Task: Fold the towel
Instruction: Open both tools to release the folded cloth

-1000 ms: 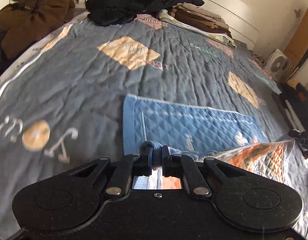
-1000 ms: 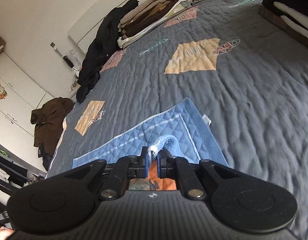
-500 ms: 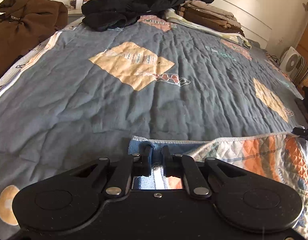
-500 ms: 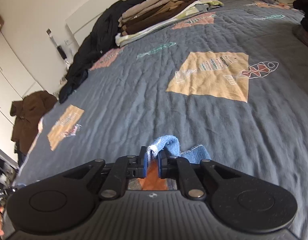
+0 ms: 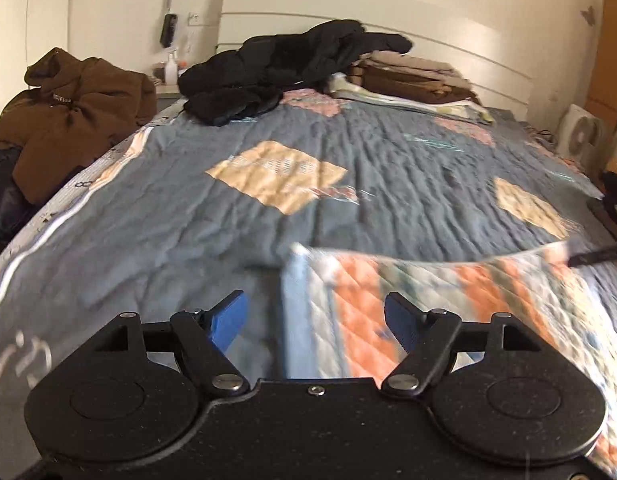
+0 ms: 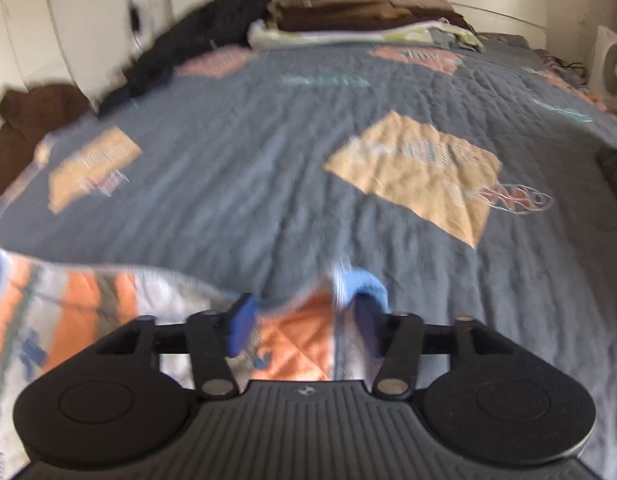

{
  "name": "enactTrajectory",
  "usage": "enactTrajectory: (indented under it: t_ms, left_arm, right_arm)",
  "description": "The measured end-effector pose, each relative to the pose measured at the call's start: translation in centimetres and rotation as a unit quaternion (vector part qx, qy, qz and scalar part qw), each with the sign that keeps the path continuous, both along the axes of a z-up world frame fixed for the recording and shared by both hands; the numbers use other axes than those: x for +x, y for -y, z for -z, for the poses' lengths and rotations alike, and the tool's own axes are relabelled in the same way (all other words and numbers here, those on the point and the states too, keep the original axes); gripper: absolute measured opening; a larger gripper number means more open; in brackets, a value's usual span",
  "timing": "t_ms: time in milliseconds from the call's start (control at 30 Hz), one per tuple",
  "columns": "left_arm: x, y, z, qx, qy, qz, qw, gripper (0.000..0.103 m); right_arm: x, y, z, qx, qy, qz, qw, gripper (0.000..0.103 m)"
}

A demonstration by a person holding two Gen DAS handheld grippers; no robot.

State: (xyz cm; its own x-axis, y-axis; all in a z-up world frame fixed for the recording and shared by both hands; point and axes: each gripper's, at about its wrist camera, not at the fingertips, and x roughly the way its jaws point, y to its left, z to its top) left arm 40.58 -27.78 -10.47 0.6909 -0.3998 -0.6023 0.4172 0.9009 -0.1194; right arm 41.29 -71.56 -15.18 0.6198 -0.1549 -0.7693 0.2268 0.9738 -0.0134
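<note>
Grey quilted bed (image 5: pixel 156 216), clothes piled far off. Left tongs (image 5: pixel 316 322) spread wide, right tongs (image 6: pixel 304 320) spread too, both empty; the towel (image 5: pixel 448 304) lies just beneath, soft and limp, best pinched at corners.

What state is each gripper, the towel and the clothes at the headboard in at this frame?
Left gripper: jaws open, holding nothing.
Right gripper: jaws open, towel corner between them.
Towel: orange patterned side up on the bed.
Folded clothes: stacked.
Black jacket: crumpled.
</note>
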Motion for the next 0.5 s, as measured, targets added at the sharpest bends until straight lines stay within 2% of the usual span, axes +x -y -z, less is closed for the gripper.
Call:
enactTrajectory:
  t_ms: [67, 133, 200, 333, 433, 500]
  left_arm:
    - [-4.0, 0.9, 1.2, -0.008, -0.005, 0.016, 0.9998, 0.074]
    - [-7.0, 1.6, 2.1, -0.009, -0.011, 0.022, 0.9996, 0.074]
    - [-9.6, 1.8, 2.7, -0.013, -0.016, 0.021, 0.9996, 0.074]
    - [-12.7, 0.7, 2.5, -0.045, -0.029, -0.016, 0.9984, 0.074]
    - [-14.1, -0.3, 1.9, -0.065, -0.035, -0.04, 0.9965, 0.074]
    - [-15.1, -1.5, 1.6, -0.102, -0.048, -0.065, 0.9915, 0.075]
  right_arm:
    - [0.3, -1.1, -0.4, -0.067, -0.018, 0.003, 0.998, 0.086]
    - [0.4, -1.8, -1.1, -0.123, -0.024, 0.011, 0.992, 0.094]
    - [-0.4, -1.3, -2.7, -0.139, -0.002, 0.033, 0.99, 0.095]
    - [-5.6, -0.5, -5.3, -0.085, 0.049, 0.021, 0.995, 0.095]
    - [-11.9, -1.5, -5.5, -0.025, 0.067, 0.018, 0.997, 0.095]
    - [-17.1, -2.3, -4.8, 0.026, 0.072, 0.032, 0.997, 0.095]
